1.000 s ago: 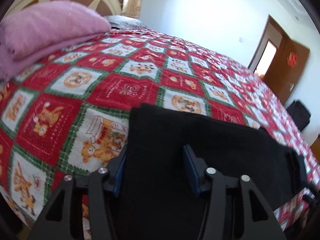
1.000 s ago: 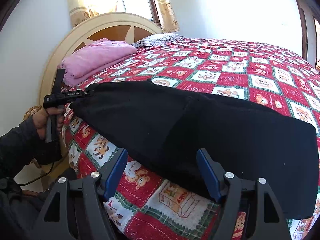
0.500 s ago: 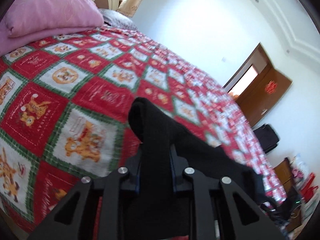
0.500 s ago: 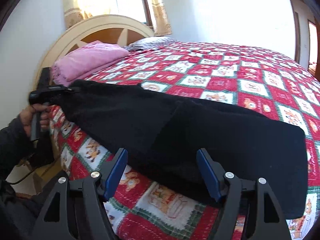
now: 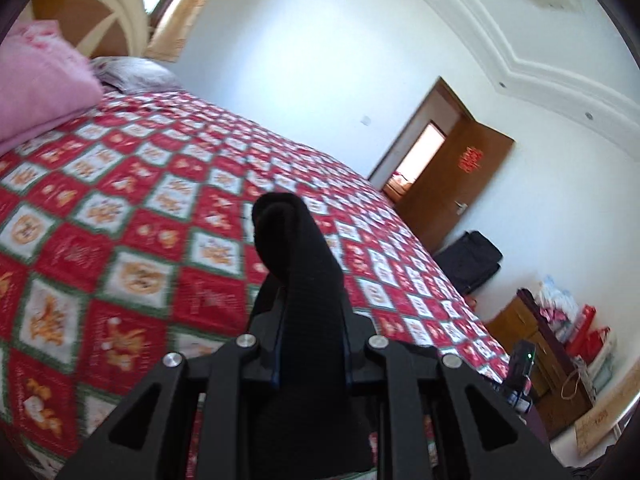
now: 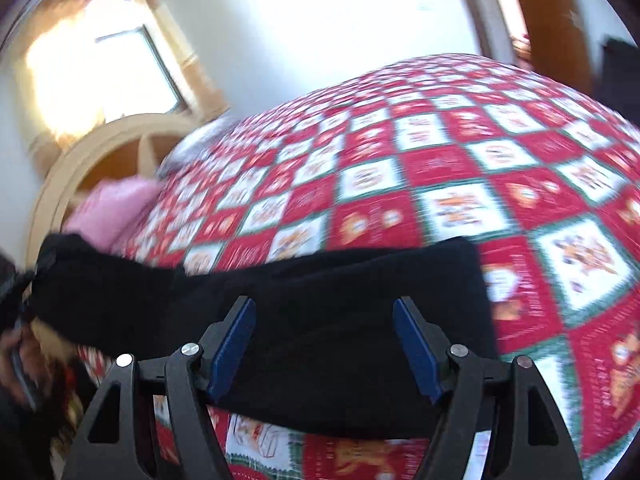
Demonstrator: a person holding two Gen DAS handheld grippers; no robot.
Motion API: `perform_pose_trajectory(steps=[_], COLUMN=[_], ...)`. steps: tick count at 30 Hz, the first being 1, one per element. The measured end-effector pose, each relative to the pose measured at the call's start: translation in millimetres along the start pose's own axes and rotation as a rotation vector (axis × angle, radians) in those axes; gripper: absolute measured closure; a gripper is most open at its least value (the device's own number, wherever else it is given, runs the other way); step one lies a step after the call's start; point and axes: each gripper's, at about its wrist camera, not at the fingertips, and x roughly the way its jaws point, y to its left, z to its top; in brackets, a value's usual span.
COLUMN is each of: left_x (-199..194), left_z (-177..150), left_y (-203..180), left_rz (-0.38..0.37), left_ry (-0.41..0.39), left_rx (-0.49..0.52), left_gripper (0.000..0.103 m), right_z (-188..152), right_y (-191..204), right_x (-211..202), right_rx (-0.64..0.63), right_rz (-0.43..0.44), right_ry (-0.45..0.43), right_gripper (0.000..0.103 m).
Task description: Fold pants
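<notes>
The black pants (image 6: 328,320) lie folded lengthwise along the near edge of a bed with a red, white and green checked quilt (image 6: 440,184). My left gripper (image 5: 310,344) is shut on one end of the pants (image 5: 296,264) and holds it raised above the quilt (image 5: 120,240). My right gripper (image 6: 324,340) is open, its blue pads (image 6: 232,344) astride the other end of the pants, just above the cloth. In the right wrist view the left-held end (image 6: 60,264) rises at the far left. This view is blurred.
A pink pillow (image 5: 36,84) and a cream wooden headboard (image 5: 100,12) stand at the head of the bed. A brown door (image 5: 452,184), a black suitcase (image 5: 472,260) and a wooden cabinet with bags (image 5: 560,340) lie beyond the bed's foot.
My left gripper has shut on the end of the pants and lifted it off the quilt. My right gripper has moved in over the other end, still open.
</notes>
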Motion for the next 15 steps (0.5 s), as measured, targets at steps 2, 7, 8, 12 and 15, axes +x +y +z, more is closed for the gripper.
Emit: perform_pose_trajectory(steps=[2, 7, 8, 12, 15], left_x=[13, 47, 53, 80, 100], left_z=[2, -2, -3, -9, -16], left_y=[-24, -69, -76, -103, -122], left_rz=[-0.033, -0.111, -0.120, -0.154, -0.168], left_ry=[0.018, 0.066, 0.075, 0.115, 0.150], left_rx=[0.022, 0.078, 0.081, 0.095, 0.095], left_gripper=[0.082, 0.082, 0.082, 0.082, 0.082], right_z=[5, 6, 7, 9, 6], right_y=[-11, -30, -35, -48, -59], right_x=[-11, -27, -27, -24, -19], right_rx=[0.024, 0.020, 0.040, 0.080, 0.121], right_rz=[-0.008, -0.068, -0.069, -0.097, -0.118], right_ry=[-0.022, -0.068, -0.075, -0.106, -0.118], right_gripper=[0.030, 0.030, 0.030, 0.030, 0.030])
